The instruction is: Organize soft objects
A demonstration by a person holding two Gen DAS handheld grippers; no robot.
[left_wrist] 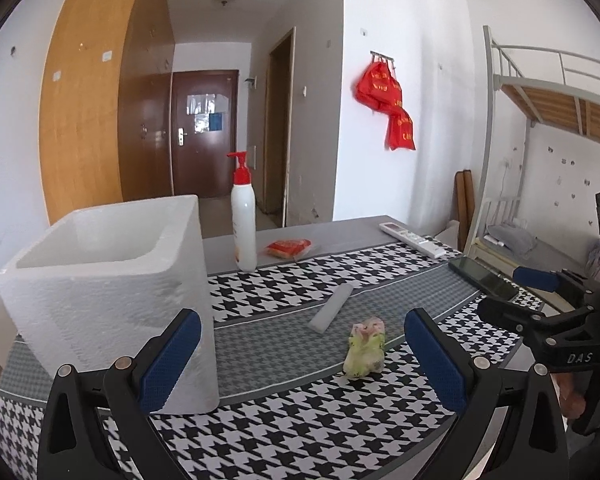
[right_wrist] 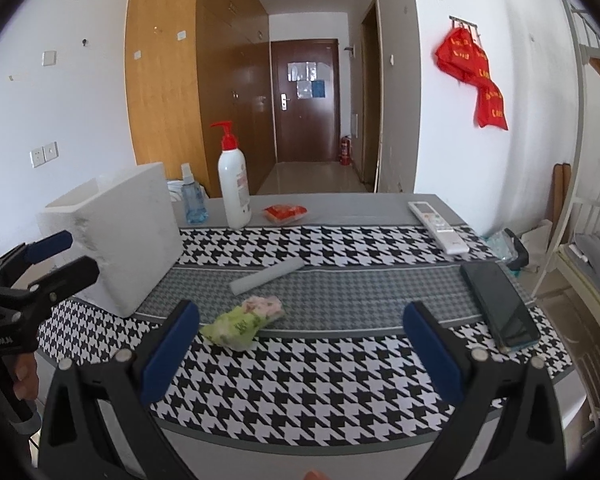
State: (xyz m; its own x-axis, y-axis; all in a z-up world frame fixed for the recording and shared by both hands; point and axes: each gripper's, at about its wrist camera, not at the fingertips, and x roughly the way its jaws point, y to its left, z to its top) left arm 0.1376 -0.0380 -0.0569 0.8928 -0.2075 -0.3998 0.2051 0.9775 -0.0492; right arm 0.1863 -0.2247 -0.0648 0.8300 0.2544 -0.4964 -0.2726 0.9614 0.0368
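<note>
A green and pink soft tissue pack (left_wrist: 365, 347) (right_wrist: 244, 320) lies on the houndstooth cloth (left_wrist: 300, 432) near the front. A grey foam strip (left_wrist: 331, 307) (right_wrist: 266, 276) lies just behind it. A red soft packet (left_wrist: 288, 248) (right_wrist: 286, 213) rests near the table's far edge. The white foam box (left_wrist: 112, 292) (right_wrist: 120, 232) stands at the left, open on top. My left gripper (left_wrist: 302, 360) is open beside the box, with the tissue pack ahead between its fingers. My right gripper (right_wrist: 300, 350) is open too, the pack just ahead of its left finger.
A white pump bottle (left_wrist: 244, 216) (right_wrist: 234, 188) stands behind the box, with a blue spray bottle (right_wrist: 192, 200) next to it. A white remote (left_wrist: 414, 239) (right_wrist: 438, 226) and a dark phone (left_wrist: 484, 278) (right_wrist: 500, 304) lie at the right. A bunk bed (left_wrist: 552, 120) stands beyond the table.
</note>
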